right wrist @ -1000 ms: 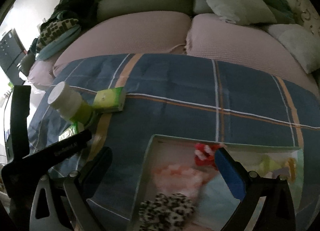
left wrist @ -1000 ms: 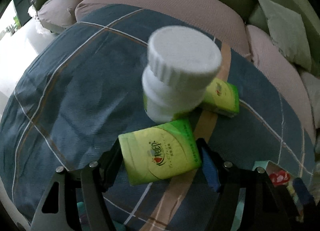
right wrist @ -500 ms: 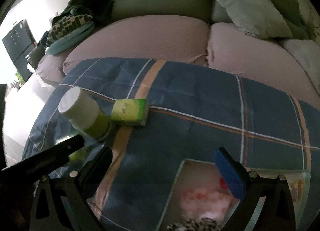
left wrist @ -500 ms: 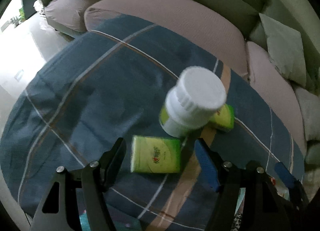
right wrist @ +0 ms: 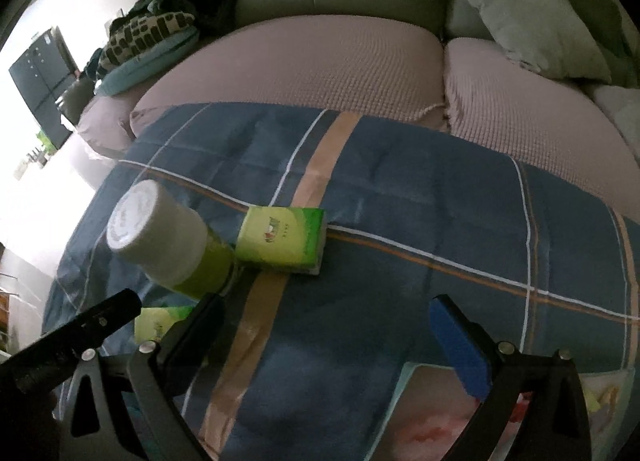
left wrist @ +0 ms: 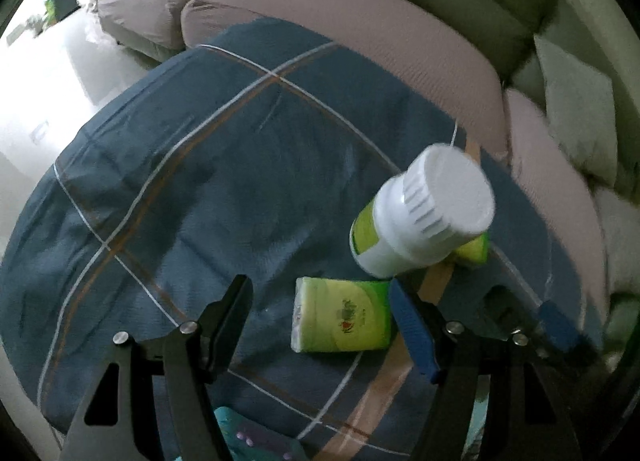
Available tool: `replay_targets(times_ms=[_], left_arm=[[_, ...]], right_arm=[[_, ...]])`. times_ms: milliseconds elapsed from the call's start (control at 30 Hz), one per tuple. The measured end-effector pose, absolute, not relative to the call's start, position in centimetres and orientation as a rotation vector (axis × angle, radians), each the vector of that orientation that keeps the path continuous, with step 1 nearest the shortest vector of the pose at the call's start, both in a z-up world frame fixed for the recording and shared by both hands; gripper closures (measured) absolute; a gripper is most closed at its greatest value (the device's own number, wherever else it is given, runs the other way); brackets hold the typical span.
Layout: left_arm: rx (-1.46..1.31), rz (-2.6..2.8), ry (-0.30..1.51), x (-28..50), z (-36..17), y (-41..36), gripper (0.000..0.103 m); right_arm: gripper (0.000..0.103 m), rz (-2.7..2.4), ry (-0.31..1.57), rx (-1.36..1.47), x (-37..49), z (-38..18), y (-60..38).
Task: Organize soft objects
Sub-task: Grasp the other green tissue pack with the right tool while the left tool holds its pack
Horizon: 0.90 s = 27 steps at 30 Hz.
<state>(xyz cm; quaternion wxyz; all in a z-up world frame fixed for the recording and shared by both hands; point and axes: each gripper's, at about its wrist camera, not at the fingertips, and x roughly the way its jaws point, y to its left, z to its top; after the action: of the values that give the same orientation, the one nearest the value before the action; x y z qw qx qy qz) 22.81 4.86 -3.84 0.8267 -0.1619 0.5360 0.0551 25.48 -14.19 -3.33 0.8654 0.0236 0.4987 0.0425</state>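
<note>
Here — left tool [left wrist: 320, 325] agape, empty

You are looking at a blue blanket [right wrist: 400, 221] with white and tan lines, lying over a pink sofa seat [right wrist: 300, 65]. A white bottle [left wrist: 424, 217] with a green label is standing on the blanket. A pale pillow [right wrist: 532, 17] is leaning on the sofa back. A spotted cushion [right wrist: 144, 35] is sitting at the far end.

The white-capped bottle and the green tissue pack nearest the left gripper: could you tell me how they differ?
The bottle is round and stands upright; the tissue pack is a flat rectangle lying down. The bottle is white with a green label; the tissue pack is green nearly all over. Both rest on the blue plaid blanket.
</note>
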Motion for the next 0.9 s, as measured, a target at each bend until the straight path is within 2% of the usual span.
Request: replay_targets(times_ms=[467,667,900], left_arm=[[-0.129,0.119,1.242,24.3,-5.9,1.0,0.031],[-0.224,0.062,1.221,24.6,-4.6,1.7,0.031],[-0.229,0.072,1.319,25.5,-6.7,2.0,0.031]], right_arm=[[0.0,0.185,1.178,0.253,29.7,-3.6,-16.9],[0.0,0.192,1.206,0.306,29.5,-4.3,-17.6],[0.0,0.21,1.205,0.341,29.4,-3.6,-19.1]])
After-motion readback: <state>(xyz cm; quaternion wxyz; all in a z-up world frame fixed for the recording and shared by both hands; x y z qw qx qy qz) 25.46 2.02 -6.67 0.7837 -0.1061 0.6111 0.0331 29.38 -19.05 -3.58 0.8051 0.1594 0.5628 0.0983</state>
